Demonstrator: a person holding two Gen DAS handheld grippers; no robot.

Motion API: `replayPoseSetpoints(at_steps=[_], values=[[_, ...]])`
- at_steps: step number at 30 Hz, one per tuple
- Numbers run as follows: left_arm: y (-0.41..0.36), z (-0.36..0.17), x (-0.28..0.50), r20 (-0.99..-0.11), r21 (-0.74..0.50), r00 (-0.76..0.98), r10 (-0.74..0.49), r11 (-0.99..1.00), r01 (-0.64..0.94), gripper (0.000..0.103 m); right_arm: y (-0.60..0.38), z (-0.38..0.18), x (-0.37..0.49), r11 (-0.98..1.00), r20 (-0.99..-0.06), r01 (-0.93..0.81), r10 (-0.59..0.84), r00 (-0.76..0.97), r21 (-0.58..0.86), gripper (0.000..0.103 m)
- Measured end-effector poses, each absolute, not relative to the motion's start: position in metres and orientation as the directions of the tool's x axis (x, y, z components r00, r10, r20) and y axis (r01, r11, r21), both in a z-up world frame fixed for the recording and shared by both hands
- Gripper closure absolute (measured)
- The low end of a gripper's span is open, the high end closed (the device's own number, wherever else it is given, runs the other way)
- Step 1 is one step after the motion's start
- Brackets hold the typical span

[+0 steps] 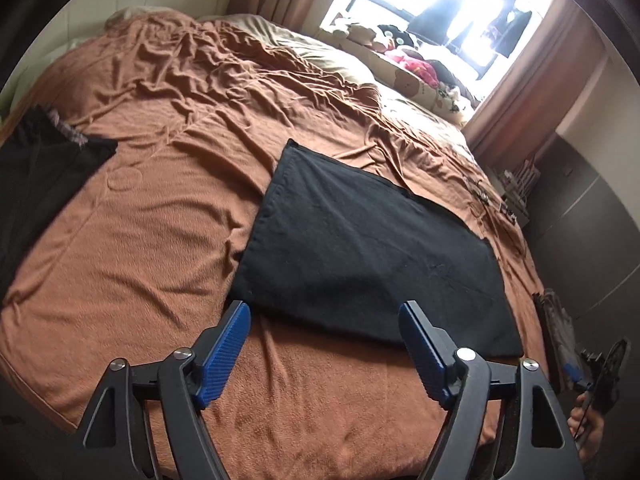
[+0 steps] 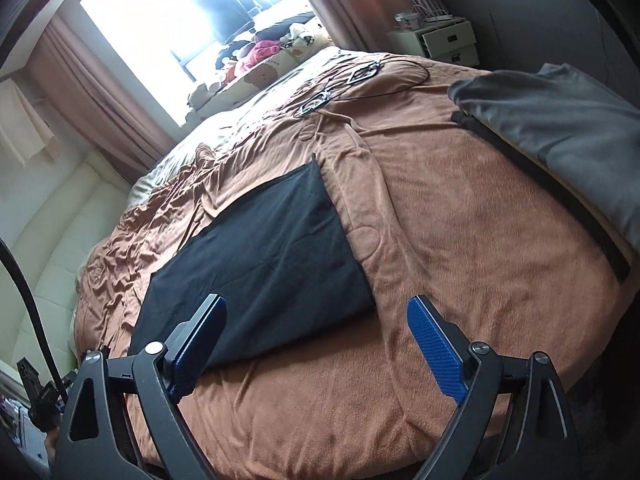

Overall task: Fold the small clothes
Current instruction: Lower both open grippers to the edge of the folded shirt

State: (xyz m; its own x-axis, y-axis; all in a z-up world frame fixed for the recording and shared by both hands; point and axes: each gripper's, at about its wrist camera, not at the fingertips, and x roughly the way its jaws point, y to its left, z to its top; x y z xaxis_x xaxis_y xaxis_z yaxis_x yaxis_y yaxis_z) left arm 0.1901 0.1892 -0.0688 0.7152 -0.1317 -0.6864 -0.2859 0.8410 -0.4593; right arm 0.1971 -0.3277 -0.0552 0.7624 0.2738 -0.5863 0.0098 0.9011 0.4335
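- The black garment (image 1: 360, 240) lies flat on the bed's brown blanket (image 1: 140, 240), just ahead of both hand-held grippers. It seems spread out so that its near edge can be picked up for a fold.
- The left hand-held gripper (image 1: 324, 312) hangs by the near left corner, jaws wide, nothing between them.
- The right hand-held gripper (image 2: 316, 304) hangs by the near right corner, also wide and empty.
- The garment is a plain, smooth dark rectangle, apparently folded once already.
- Other dark clothes (image 1: 36, 176) lie far to the left.

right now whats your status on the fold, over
Left gripper open, right gripper open, both empty. Black cloth flat on the brown blanket, near edge just ahead. Nothing in the way.
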Motion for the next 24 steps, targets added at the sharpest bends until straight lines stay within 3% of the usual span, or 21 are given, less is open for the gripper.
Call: replayPoseSetpoints(at_steps=[4, 11, 13, 21, 24], values=[[0.196, -0.096, 0.190, -0.693, -0.521, 0.703, -0.160, 0.785, -0.335, 0.045, -0.325, -0.070, 0.198, 0.877, -0.586, 0.017, 0.307, 0.750, 0.481, 0.027], [0.212, -0.132, 0.191, -0.698, -0.577, 0.695, -0.171, 0.709, -0.405, 0.051, -0.321, -0.100, 0.213, 0.849, -0.601, 0.044, 0.336, 0.726, 0.527, 0.048], [0.214, -0.143, 0.194, -0.706, -0.585, 0.683, -0.185, 0.695, -0.417, 0.058, -0.318, -0.107, 0.218, 0.840, -0.605, 0.056, 0.341, 0.720, 0.540, 0.050], [0.226, -0.171, 0.214, -0.732, -0.595, 0.649, -0.205, 0.657, -0.463, 0.059, -0.304, -0.132, 0.241, 0.830, -0.628, 0.073, 0.358, 0.690, 0.554, 0.050], [0.229, -0.177, 0.224, -0.746, -0.584, 0.635, -0.203, 0.658, -0.476, 0.061, -0.301, -0.141, 0.251, 0.820, -0.637, 0.087, 0.366, 0.678, 0.565, 0.057]])
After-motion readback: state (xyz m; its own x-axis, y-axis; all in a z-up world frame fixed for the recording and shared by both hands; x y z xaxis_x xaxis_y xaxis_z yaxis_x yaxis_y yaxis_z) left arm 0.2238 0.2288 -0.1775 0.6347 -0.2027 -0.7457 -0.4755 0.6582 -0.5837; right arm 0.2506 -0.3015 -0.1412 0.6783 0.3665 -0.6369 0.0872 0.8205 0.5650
